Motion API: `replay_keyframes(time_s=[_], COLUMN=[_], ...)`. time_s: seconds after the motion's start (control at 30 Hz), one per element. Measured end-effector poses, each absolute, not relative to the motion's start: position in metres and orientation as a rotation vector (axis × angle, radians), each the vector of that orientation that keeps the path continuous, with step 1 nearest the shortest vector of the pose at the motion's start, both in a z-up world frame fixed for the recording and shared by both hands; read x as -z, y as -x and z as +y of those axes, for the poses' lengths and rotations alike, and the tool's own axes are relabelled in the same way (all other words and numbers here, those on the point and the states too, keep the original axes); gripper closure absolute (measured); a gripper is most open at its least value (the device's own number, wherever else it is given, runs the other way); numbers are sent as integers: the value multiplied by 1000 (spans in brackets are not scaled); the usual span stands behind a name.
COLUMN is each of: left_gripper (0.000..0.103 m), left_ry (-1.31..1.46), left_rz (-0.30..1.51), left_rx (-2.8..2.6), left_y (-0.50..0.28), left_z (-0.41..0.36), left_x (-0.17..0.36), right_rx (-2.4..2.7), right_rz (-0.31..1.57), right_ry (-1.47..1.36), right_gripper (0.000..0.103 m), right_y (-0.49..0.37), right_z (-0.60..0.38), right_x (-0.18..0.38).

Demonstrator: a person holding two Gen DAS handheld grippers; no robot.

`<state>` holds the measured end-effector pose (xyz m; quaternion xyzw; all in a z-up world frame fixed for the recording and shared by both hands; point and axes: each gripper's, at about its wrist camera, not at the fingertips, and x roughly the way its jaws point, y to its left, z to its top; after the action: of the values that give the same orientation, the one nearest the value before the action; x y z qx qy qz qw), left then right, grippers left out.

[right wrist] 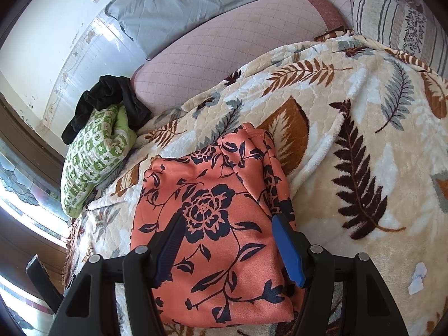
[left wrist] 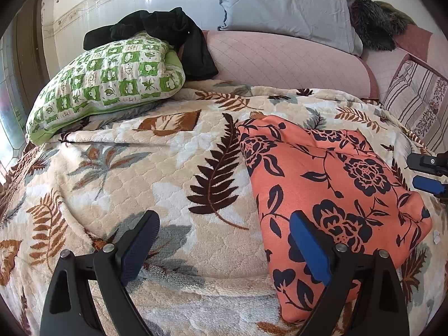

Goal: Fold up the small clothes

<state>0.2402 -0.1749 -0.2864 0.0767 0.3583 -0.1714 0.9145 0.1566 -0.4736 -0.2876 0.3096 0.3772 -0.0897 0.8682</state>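
folded orange floral fleece garment [right wrist: 212,224] beneath wide-open, empty right fingers [right wrist: 288,249]; left fingers [left wrist: 308,246] likewise. risk: pinching one layer, unfolding stack.

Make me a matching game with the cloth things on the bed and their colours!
Things:
1. folded floral garment
2. checked pillow
3. crumpled clothes on that pillow
4. big pillow by the wall

Colours:
A. black
B. grey-blue
C. orange with dark flowers
D. green and white

Pairs: 1-C, 2-D, 3-A, 4-B
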Motion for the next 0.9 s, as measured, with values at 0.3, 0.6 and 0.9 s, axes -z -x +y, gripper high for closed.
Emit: replay_keyframes(time_s=[0.3,0.6,0.9], left_gripper=[9,9,9], left_ry=[-158,-160,-157], left_rz=[739,742,747], left_rx=[351,356,353], left_y=[-240,-240,-242], left_z=[-176,-177,-177], left_x=[286,288,289], right_rx=[186,187,199], right_rz=[791,794,795], right_ry=[-651,-656,-679], right_gripper=[35,35,35], right_y=[-157,-158,-157], right_z=[-473,-474,-481], right_x=[288,291,297])
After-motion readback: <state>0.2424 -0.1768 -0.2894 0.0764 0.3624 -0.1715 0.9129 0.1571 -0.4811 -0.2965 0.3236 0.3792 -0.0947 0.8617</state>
